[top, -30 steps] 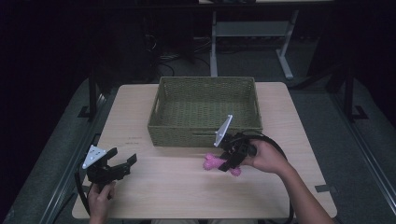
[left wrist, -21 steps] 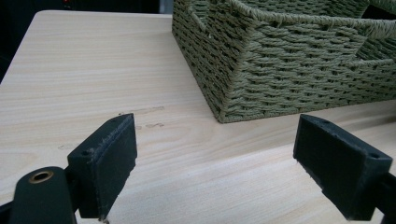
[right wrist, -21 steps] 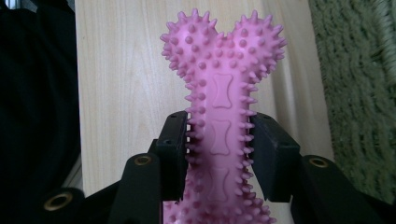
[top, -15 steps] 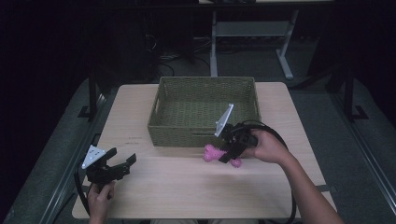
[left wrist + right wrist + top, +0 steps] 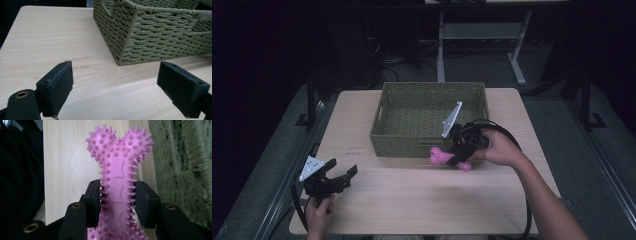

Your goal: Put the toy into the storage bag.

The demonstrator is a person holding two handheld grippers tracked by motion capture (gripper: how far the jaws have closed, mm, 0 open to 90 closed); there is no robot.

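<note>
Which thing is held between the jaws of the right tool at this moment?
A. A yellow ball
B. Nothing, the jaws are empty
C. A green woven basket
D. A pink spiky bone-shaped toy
D: in the right gripper view the right tool has both pads pressed on the shaft of the pink spiky bone-shaped toy, and the high view shows it beside the green woven basket.

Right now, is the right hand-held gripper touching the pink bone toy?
Touching. In the right gripper view, the right hand-held gripper pads press both sides of the pink bone toy.
</note>
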